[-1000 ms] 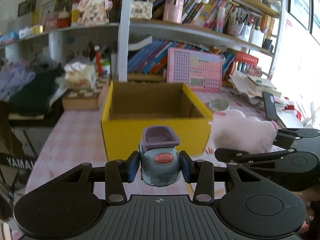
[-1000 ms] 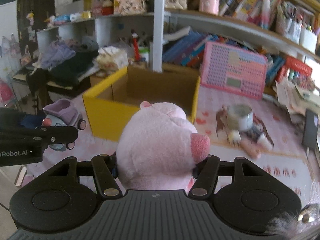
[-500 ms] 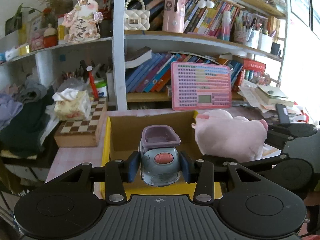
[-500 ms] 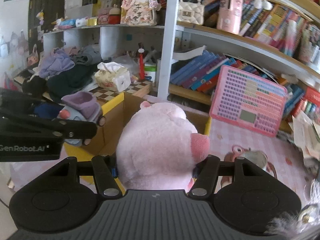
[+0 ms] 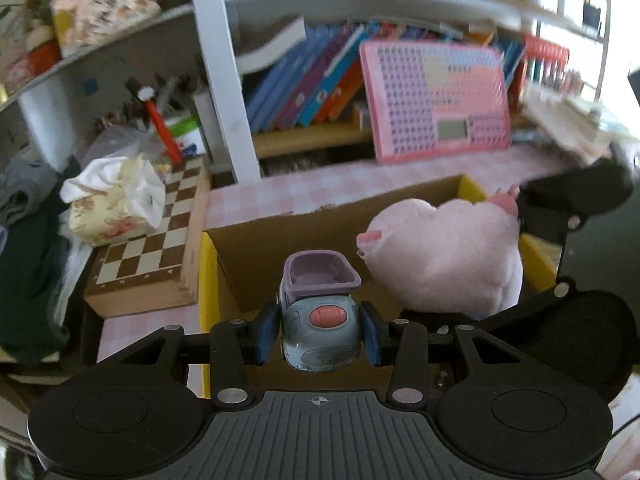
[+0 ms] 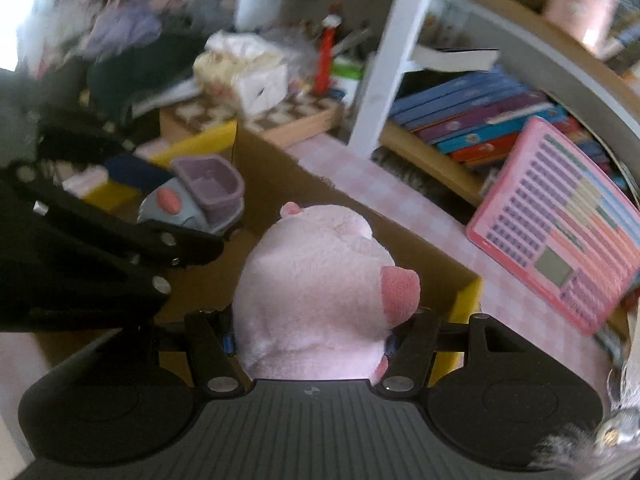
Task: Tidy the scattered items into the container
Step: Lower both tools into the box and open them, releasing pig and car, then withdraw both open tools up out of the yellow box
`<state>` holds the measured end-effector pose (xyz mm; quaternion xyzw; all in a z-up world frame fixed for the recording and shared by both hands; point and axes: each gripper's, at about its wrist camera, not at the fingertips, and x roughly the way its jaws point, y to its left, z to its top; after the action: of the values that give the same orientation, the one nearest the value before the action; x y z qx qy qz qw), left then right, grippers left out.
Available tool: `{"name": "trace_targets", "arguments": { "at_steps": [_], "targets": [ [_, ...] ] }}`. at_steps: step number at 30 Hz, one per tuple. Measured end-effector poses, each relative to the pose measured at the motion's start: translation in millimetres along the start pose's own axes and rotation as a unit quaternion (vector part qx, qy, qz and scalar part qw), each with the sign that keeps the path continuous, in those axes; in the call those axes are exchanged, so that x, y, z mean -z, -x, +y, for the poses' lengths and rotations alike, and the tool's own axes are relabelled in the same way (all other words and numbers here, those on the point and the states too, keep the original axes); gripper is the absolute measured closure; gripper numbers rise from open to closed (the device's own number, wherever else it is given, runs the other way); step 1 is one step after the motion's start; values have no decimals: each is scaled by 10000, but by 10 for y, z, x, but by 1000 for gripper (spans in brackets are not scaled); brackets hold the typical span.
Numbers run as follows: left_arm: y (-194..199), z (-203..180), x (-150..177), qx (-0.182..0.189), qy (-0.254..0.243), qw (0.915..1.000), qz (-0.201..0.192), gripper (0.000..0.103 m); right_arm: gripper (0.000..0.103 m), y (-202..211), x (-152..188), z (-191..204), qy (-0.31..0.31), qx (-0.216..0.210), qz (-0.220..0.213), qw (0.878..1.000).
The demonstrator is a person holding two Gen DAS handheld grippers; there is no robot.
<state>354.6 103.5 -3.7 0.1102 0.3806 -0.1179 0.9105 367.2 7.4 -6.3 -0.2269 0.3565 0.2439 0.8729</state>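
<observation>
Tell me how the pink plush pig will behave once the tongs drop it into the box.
The plush pig looks soft and bulges between the right tongs, so it probably squashes, then springs back. Likely light; it should land in the box softly without rolling.

Black left gripper (image 5: pixel 320 338): ribbed housing, silver screws, blue-padded jaws.

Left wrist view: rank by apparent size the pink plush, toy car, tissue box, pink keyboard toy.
1. pink plush and pink keyboard toy: look alike, no ranking.
2. tissue box
3. toy car: smallest, though nearest the camera.
</observation>
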Motion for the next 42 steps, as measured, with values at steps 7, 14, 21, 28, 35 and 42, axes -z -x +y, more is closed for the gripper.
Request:
{"name": "trace_targets", "arguments": {
  "at_steps": [7,14,21,28,35,42],
  "targets": [
    [-404,-37,-73,-49,-337,9984,442,61,43,-338,-32,-69,299,-131,468,9984],
    [-509,-52,-90,-110,-360,9975,605,61,43,-383,-28,-93,243,-245,615,9975],
    [-523,-77,-112,-197,-412,9966,686,59,38,-416,-51,-129,194,-300,699,9969],
    [-383,-35,-126,-464,-358,9972,470,44,17,-314,-60,-152,241,-47,368,9990],
    [-29,-20,-145,-586,-280,9979,-37,31,14,-15,-79,-164,106,16,-49,9999],
    [459,30,-144,-677,-118,9956,-629,24,11,448,-126,-123,-24,108,-618,9980]
  ]
}}
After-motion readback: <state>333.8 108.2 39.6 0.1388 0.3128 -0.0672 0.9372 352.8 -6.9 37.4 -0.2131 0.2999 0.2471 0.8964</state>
